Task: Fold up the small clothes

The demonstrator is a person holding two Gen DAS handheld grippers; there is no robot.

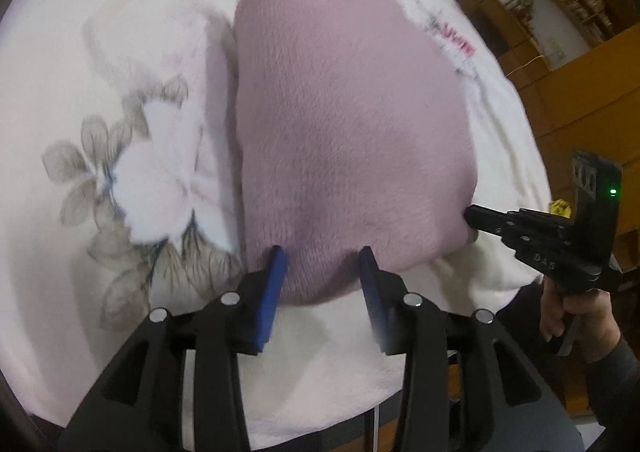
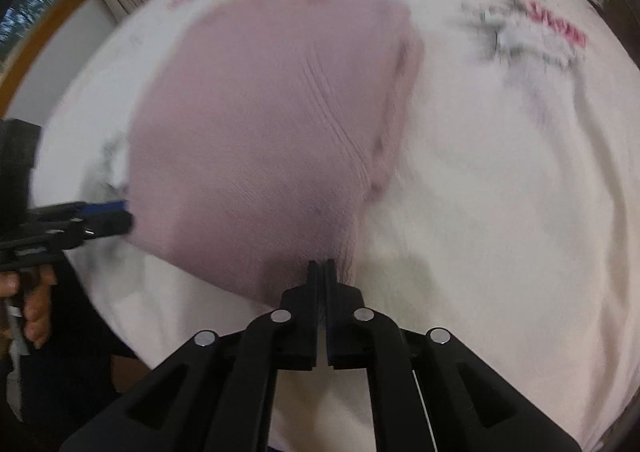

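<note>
Both claws sit at the near edge of a pink knitted garment point(image 1: 344, 132) that lies folded on a white blanket point(image 1: 120, 52) printed with grey flowers and pink lettering. From the left wrist view, the left claw point(image 1: 322, 264) is spread wide, its two blue-padded fingers point(image 1: 274, 284) reaching to the garment's near hem, one on each side of a bulge of fabric; whether the pads touch the cloth cannot be told. At the right of that view the right claw point(image 1: 472, 218) comes in sideways, its black tip meeting the garment's near right corner, with a hand point(image 1: 576, 320) in a dark sleeve around its grip.

From the right wrist view, the right claw point(image 2: 321, 268) has its fingers pressed together and pinches the garment point(image 2: 260, 124) at its near edge, where the knit puckers into a dark crease. The left claw point(image 2: 120, 216) shows at the left edge of that view, just beside the garment's left side, held by a hand point(image 2: 36, 300). This view is blurred.
</note>
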